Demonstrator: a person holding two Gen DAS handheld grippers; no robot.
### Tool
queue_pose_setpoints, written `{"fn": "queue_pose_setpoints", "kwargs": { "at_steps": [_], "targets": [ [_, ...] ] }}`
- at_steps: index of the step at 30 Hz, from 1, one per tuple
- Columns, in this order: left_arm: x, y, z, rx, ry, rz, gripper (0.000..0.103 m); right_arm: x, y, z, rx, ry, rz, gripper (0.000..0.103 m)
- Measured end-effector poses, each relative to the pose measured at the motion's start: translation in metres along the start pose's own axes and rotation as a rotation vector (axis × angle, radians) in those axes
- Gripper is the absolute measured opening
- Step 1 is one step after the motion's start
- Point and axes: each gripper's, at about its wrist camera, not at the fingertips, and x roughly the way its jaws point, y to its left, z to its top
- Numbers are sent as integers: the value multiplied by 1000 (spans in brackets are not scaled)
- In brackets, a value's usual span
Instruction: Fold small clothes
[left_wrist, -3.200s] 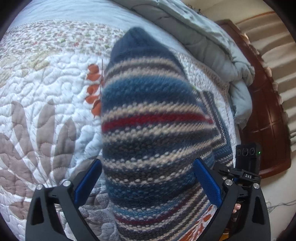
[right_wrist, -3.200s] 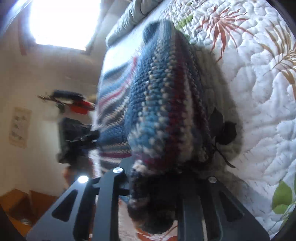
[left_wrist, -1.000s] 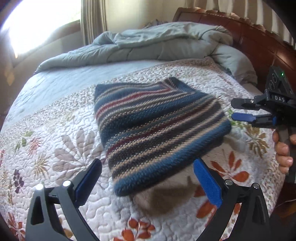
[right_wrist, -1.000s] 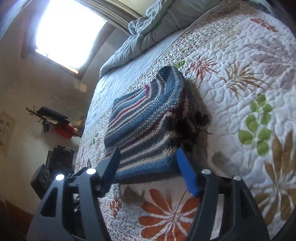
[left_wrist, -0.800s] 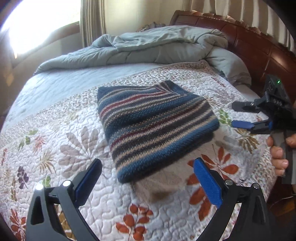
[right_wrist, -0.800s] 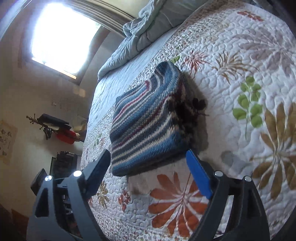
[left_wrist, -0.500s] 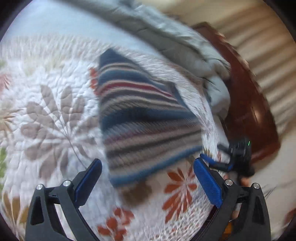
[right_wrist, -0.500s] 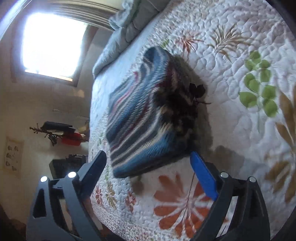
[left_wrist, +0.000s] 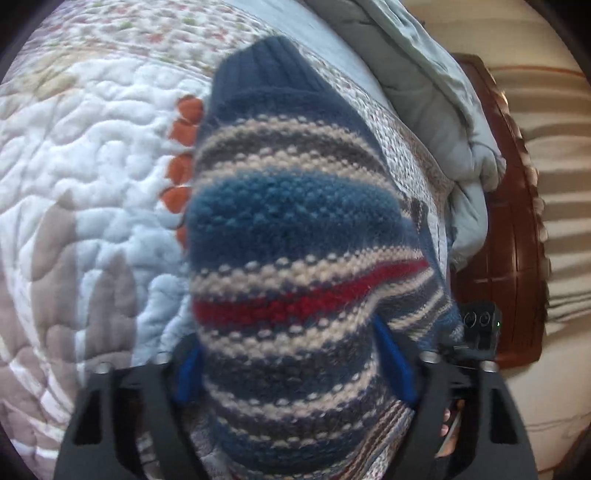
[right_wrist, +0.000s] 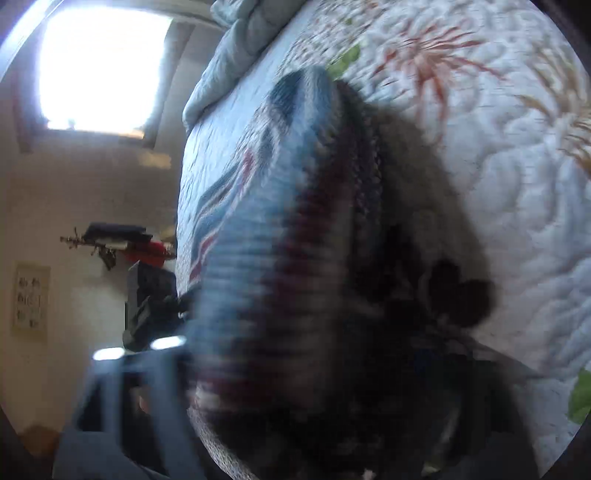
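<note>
Jaws of the left gripper (left_wrist: 295, 365) closing, blue pads pressed into the striped knit sweater (left_wrist: 295, 240), gripping its near edge. Right gripper (right_wrist: 325, 387) jaws closing too, sweater bulk between them; blur hides whether they bite. Sweater lies folded on the floral quilt (left_wrist: 92, 166), running toward twelve o'clock.

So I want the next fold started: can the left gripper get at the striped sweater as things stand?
Probably yes: the striped sweater already sits between the closing left gripper, with nothing in the way.
</note>
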Motion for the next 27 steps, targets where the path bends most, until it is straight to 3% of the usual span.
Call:
{"fn": "queue_pose_setpoints", "kwargs": {
  "at_steps": [3,8,13,16,18,20,21,23,24,25,27],
  "targets": [
    [-16,-3,-6,12,-24,-6,55,4,21,-8,-25,-21,27,52],
    [-69,-12,-10,56,-88,-22,53,21,81,-30,-104,-17,107,51],
    [-146,10,-19,74,-115,11,53,55,126,-53,-148,17,188,51],
    [-165,58,-32,16,-123,48,53,99,124,-70,-129,58,152,55],
    [-155,105,-42,-54,-112,91,63,138,106,-86,-96,123,52,65],
    [-155,127,-51,-89,-109,68,70,139,98,-94,-93,117,41,68],
    [-164,129,-56,-89,-136,47,71,128,100,-96,-99,104,33,76],
    [-197,112,-70,-21,-239,109,72,94,105,-94,-112,30,-8,78],
    [-214,97,-81,35,-303,151,83,67,114,-94,-150,-68,-59,75],
    [-228,82,-93,95,-358,198,87,48,129,-91,-202,-142,-87,74],
    [-235,45,-117,223,-413,406,89,33,163,-87,-290,-195,-66,61]
  ]
}}
